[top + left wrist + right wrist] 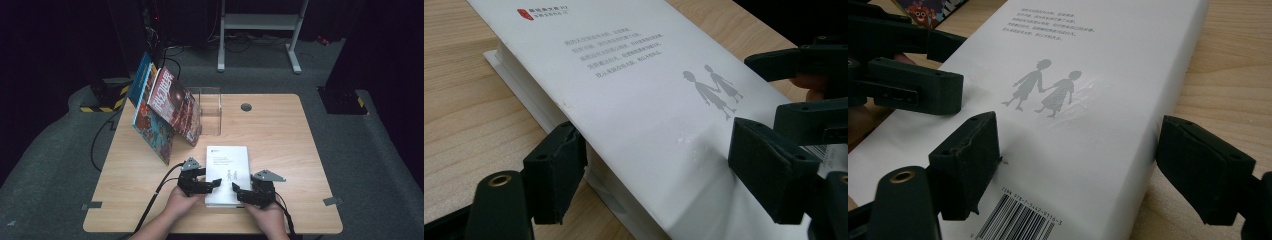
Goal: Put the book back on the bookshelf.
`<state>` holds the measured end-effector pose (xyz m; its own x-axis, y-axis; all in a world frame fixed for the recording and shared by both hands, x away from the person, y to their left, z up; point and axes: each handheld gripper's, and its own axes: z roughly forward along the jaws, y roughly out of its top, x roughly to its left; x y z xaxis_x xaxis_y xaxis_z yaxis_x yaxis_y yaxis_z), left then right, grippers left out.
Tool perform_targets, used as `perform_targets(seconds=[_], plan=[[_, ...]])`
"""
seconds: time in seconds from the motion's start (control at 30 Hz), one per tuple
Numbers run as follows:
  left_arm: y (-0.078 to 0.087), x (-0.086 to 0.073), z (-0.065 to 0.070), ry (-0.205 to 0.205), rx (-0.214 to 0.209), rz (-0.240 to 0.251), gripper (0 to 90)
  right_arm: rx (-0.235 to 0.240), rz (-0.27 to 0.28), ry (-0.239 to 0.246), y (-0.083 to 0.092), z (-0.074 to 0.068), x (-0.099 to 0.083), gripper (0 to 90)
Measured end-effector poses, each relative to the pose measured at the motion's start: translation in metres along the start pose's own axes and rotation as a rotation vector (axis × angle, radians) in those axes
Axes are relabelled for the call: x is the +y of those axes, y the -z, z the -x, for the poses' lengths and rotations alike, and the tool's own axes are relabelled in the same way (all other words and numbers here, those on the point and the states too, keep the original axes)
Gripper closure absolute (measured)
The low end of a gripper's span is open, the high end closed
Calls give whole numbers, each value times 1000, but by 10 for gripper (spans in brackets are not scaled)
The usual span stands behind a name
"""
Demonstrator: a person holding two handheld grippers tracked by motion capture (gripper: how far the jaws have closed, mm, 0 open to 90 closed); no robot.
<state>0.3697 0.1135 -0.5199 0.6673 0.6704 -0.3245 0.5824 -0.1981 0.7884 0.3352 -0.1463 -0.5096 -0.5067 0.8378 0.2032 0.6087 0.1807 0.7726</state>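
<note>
A white book (228, 172) lies flat on the wooden table (280, 135), back cover up, showing two grey figures and a barcode. My left gripper (212, 179) is at its near left corner and my right gripper (239, 192) at its near right corner. In the left gripper view the book (644, 100) passes between the open jaws of the left gripper (661, 170), one jaw against the book's side edge, the other above the cover. In the right gripper view the right gripper (1083, 170) is open, one jaw over the cover of the book (1073, 100), the other off its edge above the table.
Two colourful books (175, 105) (150, 117) lean against a clear stand (210, 107) at the back left of the table. A round cable hole (246, 107) sits at the back centre. Cables trail from both grippers over the near edge.
</note>
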Motion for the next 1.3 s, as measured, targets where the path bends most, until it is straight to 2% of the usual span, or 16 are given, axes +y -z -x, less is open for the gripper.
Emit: perform_targets(seconds=[0.13, 0.23, 0.27, 0.47, 0.53, 0.6, 0.67, 0.8, 0.87, 0.93, 1.13, 1.3], plan=[[-1, 1, -2, -5, -8, -3, 224, 12, -1, 4, 1, 3, 0, 187], [-4, 5, -4, -11, 36, 14, 220, 14, 2, 7, 1, 3, -1, 187], [-5, 6, -5, 1, 40, 18, 217, 14, 2, 6, 1, 3, -1, 187], [-10, 8, -12, 69, -7, -14, 195, 15, 3, 8, 1, 3, -1, 187], [-12, 9, -14, 86, -35, -34, 178, 14, 2, 8, 1, 3, -1, 187], [-14, 9, -13, 70, -50, -44, 167, 14, 1, 9, 1, 3, -1, 187], [-13, 10, -10, 42, -32, -40, 157, 14, 2, 9, 1, 3, -1, 187], [-13, 10, -9, 37, -27, -38, 161, 13, 3, 11, 1, 3, -1, 187], [-11, 10, -9, 19, -16, -29, 173, 13, 1, 11, 1, 3, -1, 188], [-10, 10, -9, 14, -13, -19, 230, 12, 2, 11, 1, 2, -1, 187], [-6, 9, -8, -27, 5, 34, 309, -5, 11, 21, 3, 1, -1, 186], [-1, 7, -10, -34, -1, 74, 395, -1, 13, 18, 3, 2, -1, 186]])
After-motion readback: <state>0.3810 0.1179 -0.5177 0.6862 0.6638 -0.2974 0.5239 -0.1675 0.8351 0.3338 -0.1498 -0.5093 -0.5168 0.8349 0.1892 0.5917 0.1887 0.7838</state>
